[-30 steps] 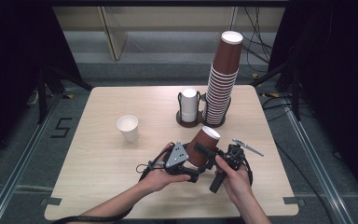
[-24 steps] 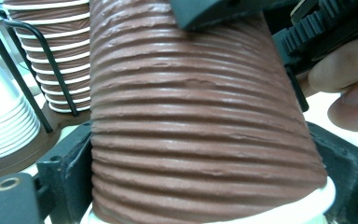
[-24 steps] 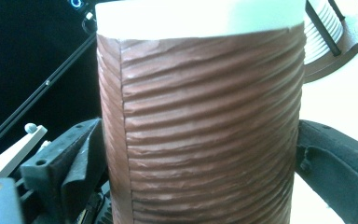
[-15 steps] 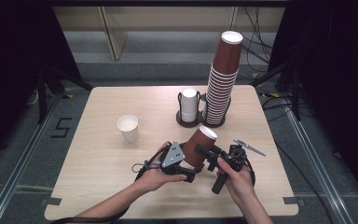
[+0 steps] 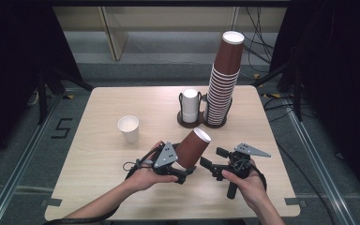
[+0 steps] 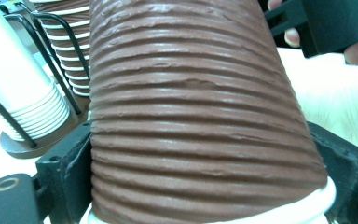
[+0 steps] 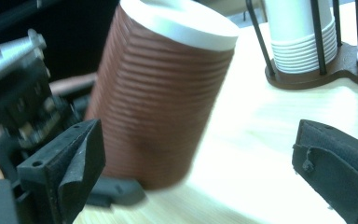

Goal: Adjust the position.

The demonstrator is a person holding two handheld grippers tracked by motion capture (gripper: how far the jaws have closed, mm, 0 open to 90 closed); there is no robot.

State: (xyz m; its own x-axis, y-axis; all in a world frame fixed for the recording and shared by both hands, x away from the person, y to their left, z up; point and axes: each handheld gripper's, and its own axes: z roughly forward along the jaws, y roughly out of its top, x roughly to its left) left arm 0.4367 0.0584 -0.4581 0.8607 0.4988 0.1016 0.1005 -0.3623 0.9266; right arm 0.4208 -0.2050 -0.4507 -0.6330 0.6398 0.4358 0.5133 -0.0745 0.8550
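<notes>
Your right gripper [image 5: 209,160] jaws just opened and let go of the brown cup [image 5: 192,147] (nothing between them now), so your left gripper [image 5: 183,171] alone clamps it, tilted above the surface, ready to place.

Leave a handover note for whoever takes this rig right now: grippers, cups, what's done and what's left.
Left gripper: shut on the brown ribbed cup, held tilted above the table, rim up and away from the person.
Right gripper: open, nothing between its jaws, which have just been opening; it sits beside the cup.
White cup stands upright, alone, left of centre.
Holder at the back carries the white stack and the tall brown stack.
Done: one brown cup is in the grip.
Left, likely: set it down upright, perhaps near the white cup.
</notes>
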